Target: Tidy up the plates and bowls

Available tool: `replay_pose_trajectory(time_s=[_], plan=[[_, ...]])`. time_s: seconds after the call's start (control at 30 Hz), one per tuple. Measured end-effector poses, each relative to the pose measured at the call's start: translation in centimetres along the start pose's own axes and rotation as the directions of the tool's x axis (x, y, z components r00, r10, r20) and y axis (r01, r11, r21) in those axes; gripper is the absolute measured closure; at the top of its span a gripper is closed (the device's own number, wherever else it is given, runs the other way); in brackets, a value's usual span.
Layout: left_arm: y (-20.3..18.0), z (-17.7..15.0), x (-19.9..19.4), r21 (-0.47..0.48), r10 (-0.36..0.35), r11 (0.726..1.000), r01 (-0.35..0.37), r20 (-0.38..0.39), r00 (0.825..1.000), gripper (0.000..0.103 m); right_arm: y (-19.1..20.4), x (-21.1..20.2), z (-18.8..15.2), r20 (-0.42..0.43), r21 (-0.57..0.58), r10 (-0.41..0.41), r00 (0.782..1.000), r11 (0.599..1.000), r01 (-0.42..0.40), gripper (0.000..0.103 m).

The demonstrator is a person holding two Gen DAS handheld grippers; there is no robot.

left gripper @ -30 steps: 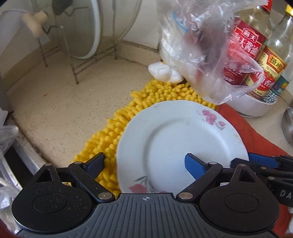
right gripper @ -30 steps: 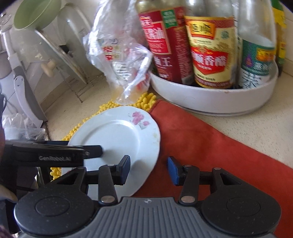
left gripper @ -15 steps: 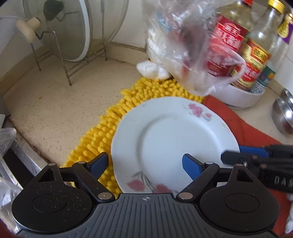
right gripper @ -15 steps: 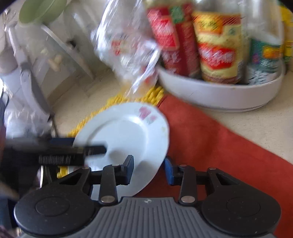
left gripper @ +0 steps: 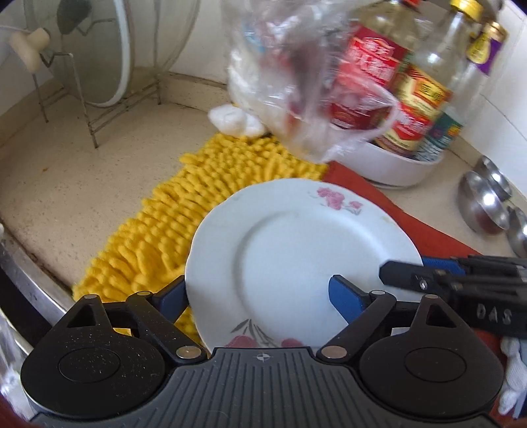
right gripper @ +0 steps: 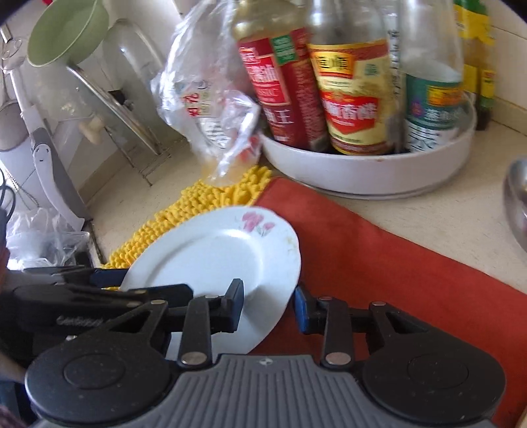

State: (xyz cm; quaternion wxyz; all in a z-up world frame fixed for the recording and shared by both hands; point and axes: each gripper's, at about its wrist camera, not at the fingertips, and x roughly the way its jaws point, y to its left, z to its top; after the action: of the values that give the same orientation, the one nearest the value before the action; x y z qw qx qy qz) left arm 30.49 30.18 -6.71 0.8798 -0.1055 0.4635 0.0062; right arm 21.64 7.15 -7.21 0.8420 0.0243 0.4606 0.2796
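Observation:
A white plate with pink flowers (left gripper: 296,250) is lifted and tilted above the yellow mat (left gripper: 184,210) and red cloth (left gripper: 425,233). My left gripper (left gripper: 260,293) is open, with its fingers straddling the plate's near left rim: one finger lies under the edge, the other over the plate. My right gripper (right gripper: 268,304) has its jaws narrowly set on the plate's right rim (right gripper: 286,263); its fingers also show at the right in the left wrist view (left gripper: 408,273). Steel bowls (left gripper: 484,207) sit at the far right.
A white tray (right gripper: 369,171) holds several sauce bottles. A clear plastic bag (left gripper: 296,75) hangs over the mat. A wire rack with glass lids (left gripper: 98,66) stands at the back left. A green bowl (right gripper: 66,29) sits high on the left. The counter edge (left gripper: 29,283) runs along the left.
The plate has risen off the mat and tilted, held at its right rim. Both grippers pulled back and up; the right jaws narrowed onto the rim.

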Motion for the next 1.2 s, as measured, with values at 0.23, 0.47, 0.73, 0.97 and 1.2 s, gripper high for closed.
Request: replay_pose_trajectory(time_s=[0.23,0.47,0.73,0.97,1.2], plan=[[-0.2,-0.4,1.4,0.086,0.028,0.996,-0.028,0.004,1.0,0.007,-1.3,0.8,-1.4,-0.025,0.075,0.032,0.999,0.997,-0.03,0.069],[-0.7,-0.5,1.1,0.088,0.01,0.996,-0.012,0.02,1.0,0.015,-0.6,0.0,-1.8,0.005,0.065,-0.002,1.0,0.998,0.002,0.069],[-1.5,-0.2,-1.5,0.083,0.0,0.997,-0.006,0.075,0.997,0.018,-0.2,-2.8,-1.8,0.081,0.064,-0.01,0.997,0.998,0.005,0.069],[-4.0,-0.1,-2.3,0.124,0.018,0.992,-0.032,0.113,0.993,0.017,-1.4,-5.0,-2.8,0.115,0.074,-0.015,0.993,0.997,0.006,0.069],[-7.0,-1.2,-2.5,0.148,0.002,0.989,-0.02,0.118,0.993,0.017,-3.4,-7.2,-3.8,0.131,0.089,-0.035,0.991,0.996,0.023,0.069]])
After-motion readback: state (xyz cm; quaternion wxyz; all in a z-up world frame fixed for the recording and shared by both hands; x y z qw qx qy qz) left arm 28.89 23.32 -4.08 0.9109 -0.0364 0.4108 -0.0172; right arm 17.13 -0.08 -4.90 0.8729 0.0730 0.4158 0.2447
